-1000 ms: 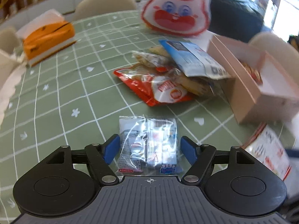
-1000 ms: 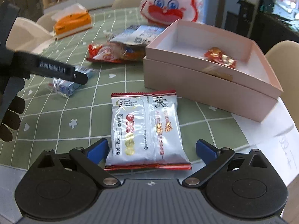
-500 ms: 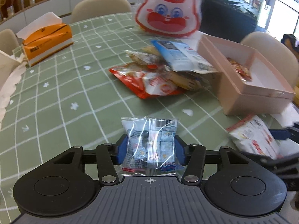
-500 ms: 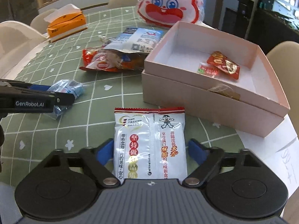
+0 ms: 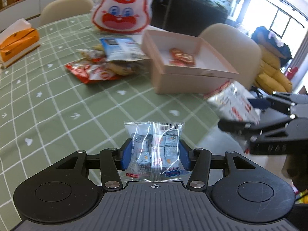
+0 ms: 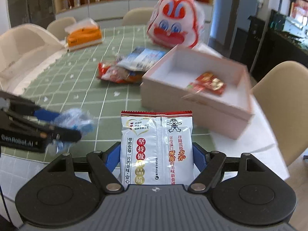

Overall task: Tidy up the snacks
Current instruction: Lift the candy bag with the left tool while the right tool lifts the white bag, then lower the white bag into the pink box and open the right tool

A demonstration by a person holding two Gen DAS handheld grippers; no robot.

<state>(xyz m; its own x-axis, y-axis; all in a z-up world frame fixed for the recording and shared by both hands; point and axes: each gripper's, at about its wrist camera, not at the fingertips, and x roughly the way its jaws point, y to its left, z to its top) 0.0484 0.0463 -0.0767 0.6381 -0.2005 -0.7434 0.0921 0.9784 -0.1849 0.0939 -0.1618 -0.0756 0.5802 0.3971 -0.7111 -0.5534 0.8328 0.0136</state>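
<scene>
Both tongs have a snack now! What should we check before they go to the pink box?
1. Left tongs squeezing the clear candy bag: ok.
2. Right tongs squeezing the white cracker packet: ok.
3. Pink box open on top: ok.
4. Room inside beside the red packet: ok.
5. Both snacks lifted off the green tablecloth: cannot tell for sure.

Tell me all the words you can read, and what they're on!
"坚持做好品质", "带给您每一片的美味·安心", "享受满口酥脆的美味新食感": white snack bag in the right tool.
"GenRobot.AI": side of the left tool.
Clear candy packet in the left tool: print too small to read.
Blue-and-white bag, red packet in the pink box: blurred.
</scene>
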